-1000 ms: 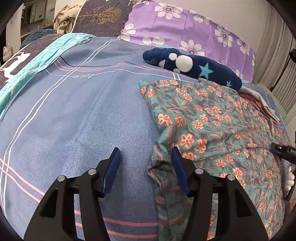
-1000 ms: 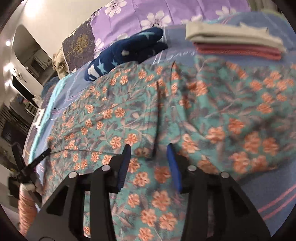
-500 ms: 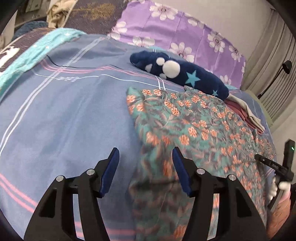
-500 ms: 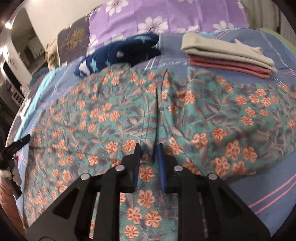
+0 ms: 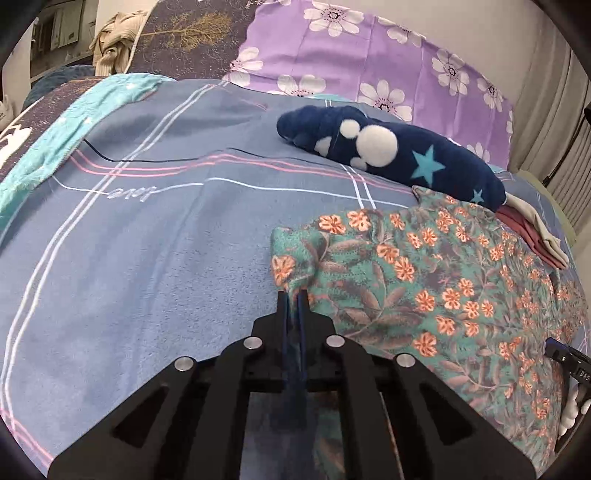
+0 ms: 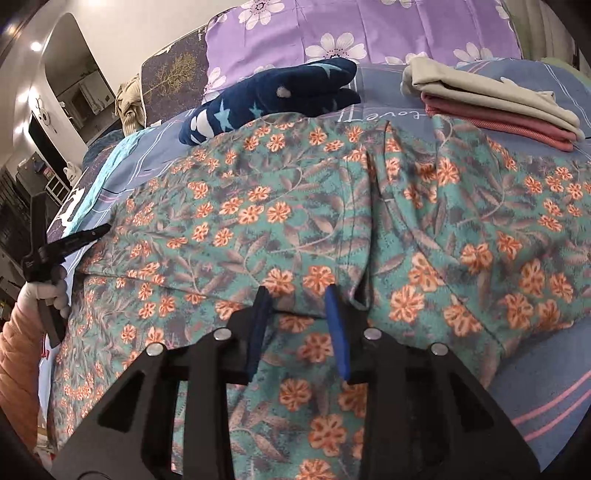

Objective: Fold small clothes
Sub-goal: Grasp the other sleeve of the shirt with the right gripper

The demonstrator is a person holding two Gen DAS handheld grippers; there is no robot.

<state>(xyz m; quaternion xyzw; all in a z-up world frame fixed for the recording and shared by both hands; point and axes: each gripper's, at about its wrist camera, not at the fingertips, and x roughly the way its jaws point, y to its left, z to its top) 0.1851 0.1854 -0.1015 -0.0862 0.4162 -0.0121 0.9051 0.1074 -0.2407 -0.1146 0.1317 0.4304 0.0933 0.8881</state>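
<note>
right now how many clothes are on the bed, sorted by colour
teal floral: 1, the floral garment spread out, pinched at its edge by the left gripper
navy with stars: 1, the navy fleece piece
beige: 1, the beige folded piece
pink-red: 1, the pink folded piece under the beige one
total: 4

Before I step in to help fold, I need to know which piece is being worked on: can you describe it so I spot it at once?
On the blue striped bedspread, below the purple flowered pillow, lies a wide teal garment with orange flowers. It spreads flat in front of the navy star-print fleece bundle and the folded beige and red stack. It is the only floral, unfolded piece.
</note>
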